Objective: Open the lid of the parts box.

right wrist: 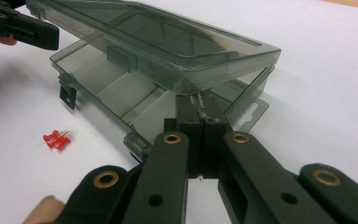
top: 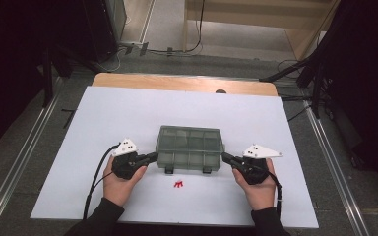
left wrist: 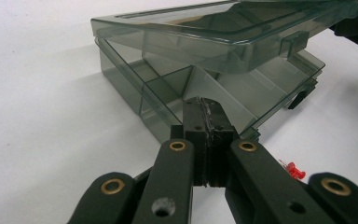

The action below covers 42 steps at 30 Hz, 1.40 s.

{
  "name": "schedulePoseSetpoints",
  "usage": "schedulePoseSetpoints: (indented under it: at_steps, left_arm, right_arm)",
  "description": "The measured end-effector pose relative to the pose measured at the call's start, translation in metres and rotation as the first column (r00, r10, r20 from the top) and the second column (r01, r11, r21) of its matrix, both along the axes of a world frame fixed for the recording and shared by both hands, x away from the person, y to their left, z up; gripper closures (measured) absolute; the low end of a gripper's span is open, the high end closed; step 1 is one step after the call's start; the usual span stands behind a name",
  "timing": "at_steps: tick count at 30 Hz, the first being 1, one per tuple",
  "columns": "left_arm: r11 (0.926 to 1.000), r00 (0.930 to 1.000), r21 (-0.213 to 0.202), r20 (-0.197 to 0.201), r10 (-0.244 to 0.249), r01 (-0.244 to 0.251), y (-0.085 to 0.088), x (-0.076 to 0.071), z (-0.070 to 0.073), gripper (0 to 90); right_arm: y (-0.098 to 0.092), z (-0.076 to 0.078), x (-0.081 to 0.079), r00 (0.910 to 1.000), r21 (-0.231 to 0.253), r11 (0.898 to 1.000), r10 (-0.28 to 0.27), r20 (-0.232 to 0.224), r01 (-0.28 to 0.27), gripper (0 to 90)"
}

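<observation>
A smoky translucent compartment box lies in the middle of a white sheet. Its lid is lifted a little off the base, leaving a gap along the front. My left gripper is shut, and its joined tips are pushed into that gap at the box's left front corner. On the other side my right gripper is also shut, tips wedged under the lid at the right front corner. Neither pair of jaws has anything between it.
A few red push pins lie on the sheet just in front of the box, between my hands. Two black latches hang down from the box's front edge. The white sheet covers a wooden table; floor rails run along both sides.
</observation>
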<state>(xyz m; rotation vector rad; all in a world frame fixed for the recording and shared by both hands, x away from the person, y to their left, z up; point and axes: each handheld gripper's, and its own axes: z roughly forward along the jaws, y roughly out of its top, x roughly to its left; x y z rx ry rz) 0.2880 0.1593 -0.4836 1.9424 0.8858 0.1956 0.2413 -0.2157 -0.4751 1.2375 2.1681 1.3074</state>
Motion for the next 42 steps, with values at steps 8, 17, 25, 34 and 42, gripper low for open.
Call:
schedulePoseSetpoints:
  at_steps: [8, 17, 25, 34, 42]
  left_arm:
    - [0.9996, 0.9997, -0.027, 0.022, 0.008, -0.008, -0.002, 0.001, 0.005, 89.4]
    - [0.9989, 0.9975, -0.046, 0.069, 0.013, -0.009, -0.008, 0.005, 0.014, 89.2]
    - [0.9963, 0.9939, -0.083, 0.107, 0.028, -0.019, -0.011, 0.009, 0.020, 89.1]
    - [0.9921, 0.9915, -0.117, 0.116, 0.058, -0.045, -0.016, 0.017, 0.028, 89.0]
    - [0.9914, 0.9893, -0.120, 0.129, 0.069, -0.053, -0.017, 0.023, 0.033, 89.0]
  right_arm:
    - [0.001, 0.002, 0.001, 0.9997, 0.016, 1.000, -0.014, 0.020, 0.014, 90.0]
    - [0.004, 0.005, 0.007, 0.9974, 0.008, 0.999, -0.048, 0.054, 0.048, 90.0]
    - [0.003, 0.008, 0.012, 0.9954, 0.013, 0.998, -0.062, 0.073, 0.061, 90.0]
    - [0.006, 0.016, 0.021, 0.9925, 0.022, 0.997, -0.081, 0.091, 0.079, 90.0]
    - [0.008, 0.019, 0.027, 0.9910, 0.039, 0.995, -0.092, 0.097, 0.089, 90.0]
